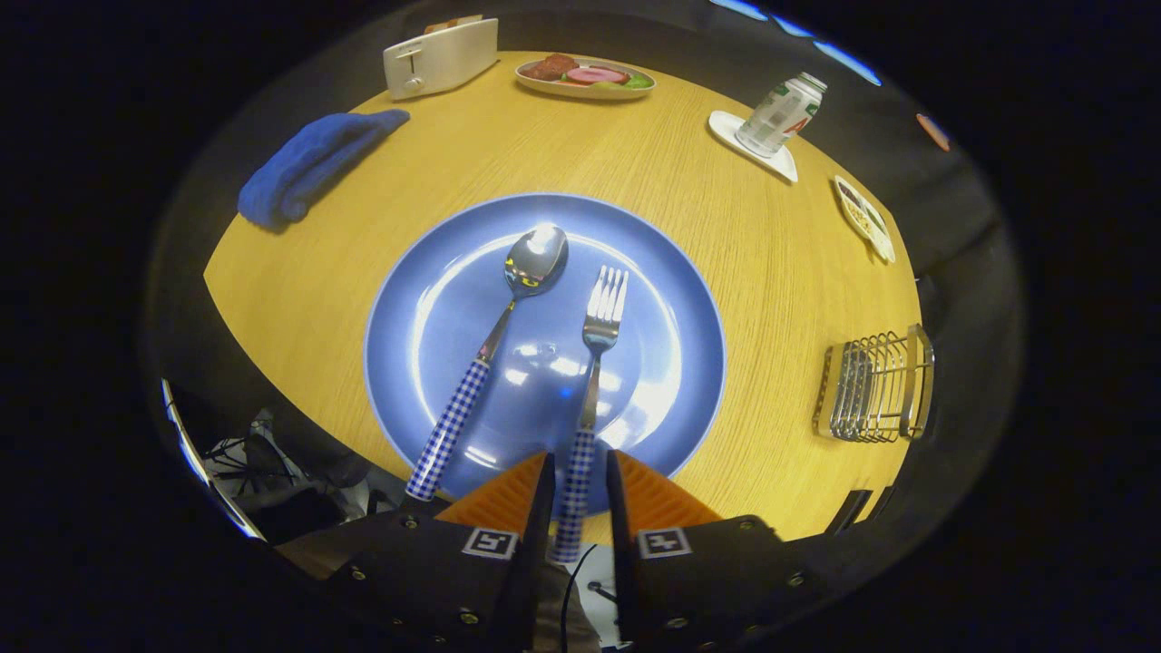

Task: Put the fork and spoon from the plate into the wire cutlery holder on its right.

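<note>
Steel fork point(594, 363), checked handle, lies on blue plate point(544, 349) beside spoon point(503, 336). Claw point(579, 481) straddles fork handle; can't tell if pressing yet. Prob light, stiff, slippery: grip mid-handle. Wire holder point(875, 385) sits right of plate on wood surface point(726, 236).

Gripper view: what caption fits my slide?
Tongs straddle the fork handle on the blue plate, beside the spoon.

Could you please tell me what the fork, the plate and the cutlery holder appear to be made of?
Fork: polished metal head with bright reflections; its checked handle, between the gripper fingers, looks like plastic or ceramic. Plate: glossy blue, probably glazed ceramic, judging by its sharp highlights. Cutlery holder: shiny metal wire, likely chromed.
</note>
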